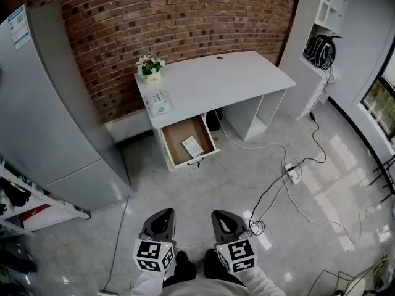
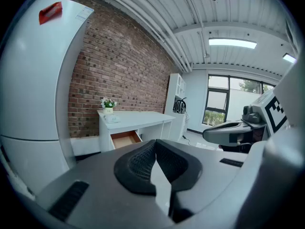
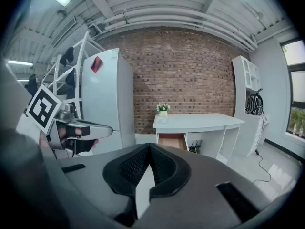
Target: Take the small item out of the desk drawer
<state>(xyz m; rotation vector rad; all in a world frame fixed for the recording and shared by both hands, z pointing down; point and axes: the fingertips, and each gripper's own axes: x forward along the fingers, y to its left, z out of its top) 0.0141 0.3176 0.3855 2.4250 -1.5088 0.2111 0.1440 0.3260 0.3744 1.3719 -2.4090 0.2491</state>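
Closest in, both tools are parked low in front of the person's body, well short of the desk. The left gripper and the right gripper sit side by side, tips aimed toward the desk and dipped a bit toward the floor. Each one's own view shows the jaws pressed together with nothing between them, so both are closed and empty. My guess is that's just a carry pose for the approach, since nothing's within reach to grab. Between them and the desk is bare grey floor, with cables and a power strip trailing off the desk's right front side, worth stepping around. Next comes the drawer, already pulled out from under the desk's left end, so no opening needed. The small item — a flat pale packet or card, can't tell which — lies on the drawer bottom toward its front right corner, in plain sight from above. On the desk's left end, above the drawer, there's a pale packet and behind it a little potted plant, up against the brick wall. A tall grey fridge stands left of the desk. I'd say the task has barely begun: walk in, open one gripper, come down from above.
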